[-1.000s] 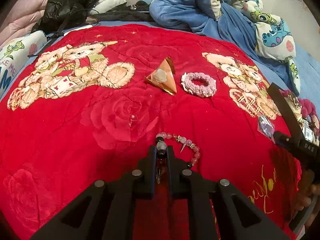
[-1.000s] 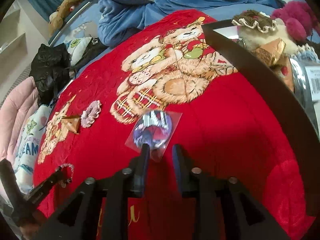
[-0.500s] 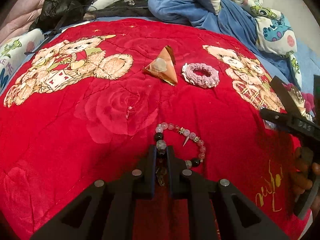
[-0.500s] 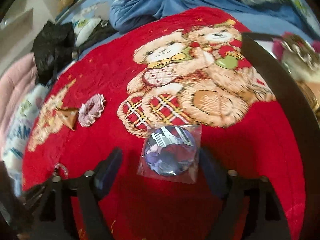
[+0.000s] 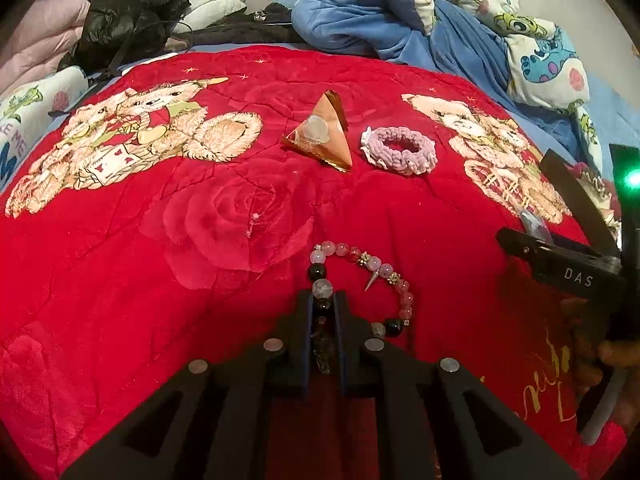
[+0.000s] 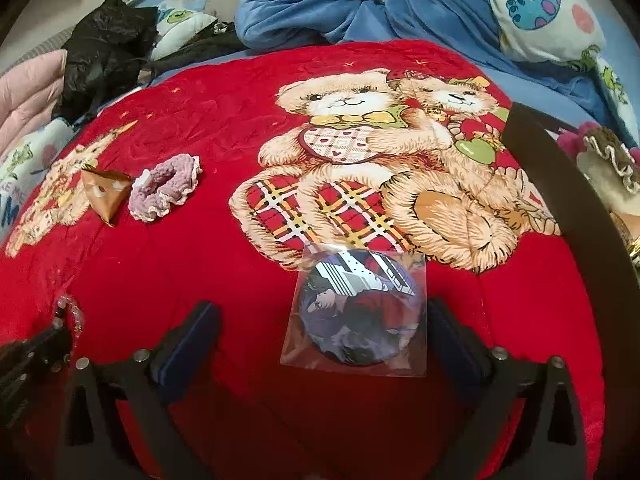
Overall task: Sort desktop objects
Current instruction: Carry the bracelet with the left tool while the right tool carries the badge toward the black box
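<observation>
Since a second back, the right tongs (image 6: 320,328) went from nearly pinched together by the edge of the round purple anime badge in its clear plastic sleeve (image 6: 357,312) to spread wide, and they're opening at this moment, with the badge lying flat on the red plush blanket with teddy bear prints (image 6: 224,272) between the two dark fingers (image 6: 192,336), neither pad touching it. That badge sits just below the plaid feet of the big printed bears. Over on the other side, the left tongs (image 5: 323,312) have barely budged and are clamped shut on the bracelet of pink, clear and black beads with a small silver spike charm (image 5: 376,268); a few beads are squeezed in the slot between the fingers while the rest of the loop curls out to the right on the blanket. Further up the blanket, the orange-brown paper pyramid packet (image 5: 320,136) sits just beside the fluffy lilac knitted scrunchie with white trim (image 5: 398,151), apart from each other, both well away from the bracelet. From the right wrist view a dark curved rim of a container (image 6: 576,200) runs down the right edge, with a cream and brown frilly thing and something magenta behind it, too cut off to identify properly. Rumpled blue bedding with cartoon monster prints (image 5: 460,24) and a black puffy jacket (image 5: 124,12) are piled beyond the blanket.
</observation>
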`<state>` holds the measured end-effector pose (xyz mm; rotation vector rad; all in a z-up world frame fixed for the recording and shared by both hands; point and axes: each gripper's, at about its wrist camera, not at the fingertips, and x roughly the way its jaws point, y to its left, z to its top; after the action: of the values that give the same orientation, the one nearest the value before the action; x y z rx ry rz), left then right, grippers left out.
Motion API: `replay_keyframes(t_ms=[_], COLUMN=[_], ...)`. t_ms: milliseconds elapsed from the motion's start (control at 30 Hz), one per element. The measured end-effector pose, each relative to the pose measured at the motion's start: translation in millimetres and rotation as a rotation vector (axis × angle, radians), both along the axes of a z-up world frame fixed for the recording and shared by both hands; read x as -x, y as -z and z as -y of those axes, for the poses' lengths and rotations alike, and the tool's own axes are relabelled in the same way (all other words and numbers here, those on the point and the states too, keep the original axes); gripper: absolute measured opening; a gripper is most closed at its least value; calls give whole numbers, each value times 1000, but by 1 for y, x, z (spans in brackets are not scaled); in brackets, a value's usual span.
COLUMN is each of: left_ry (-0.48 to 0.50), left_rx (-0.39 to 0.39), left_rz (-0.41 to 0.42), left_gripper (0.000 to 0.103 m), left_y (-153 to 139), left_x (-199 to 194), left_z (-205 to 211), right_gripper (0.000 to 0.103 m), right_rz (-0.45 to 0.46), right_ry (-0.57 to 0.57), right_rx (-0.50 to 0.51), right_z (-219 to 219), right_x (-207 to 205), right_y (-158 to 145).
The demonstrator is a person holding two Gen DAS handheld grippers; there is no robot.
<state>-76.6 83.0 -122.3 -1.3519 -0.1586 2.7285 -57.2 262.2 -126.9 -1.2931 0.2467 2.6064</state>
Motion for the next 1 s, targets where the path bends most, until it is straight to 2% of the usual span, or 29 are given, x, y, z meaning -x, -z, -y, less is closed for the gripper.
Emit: replay_keyframes(t_ms=[100,167,200,233,267,367,600,1000], left_ry=[1,0,-1,-2,-2,-3,-8,-10], left_rx=[16,8,2,-4,-6,0,30,-8], left_rz=[-7,-11,-12,-14,-16,-19,-8,14], left_gripper=[10,10,10,10,10,10,10,10], left_y=[0,0,0,0,0,-1,-7,-19], left_x=[0,-1,-2,-2,-3,-3,-4,-13], left_z=[-2,-1,0,1,2,1,-3,1], right_gripper=[94,74,71,63,60,59,58,58], right_rz=[-10,-25,-33,-41,-45,-49,-34,-61], right_ry=[13,45,66,78,89,85,80,72], right_rx=[-7,-11,-4,5,8,18,-34,-24], right_z=[0,-4,-7,-10,-13,-15,-7,14], right_x=[-2,-6,-9,-11,-13,-15,-18,-53], right_y=[-1,-3,-4,-5,-6,-7,-14,-33])
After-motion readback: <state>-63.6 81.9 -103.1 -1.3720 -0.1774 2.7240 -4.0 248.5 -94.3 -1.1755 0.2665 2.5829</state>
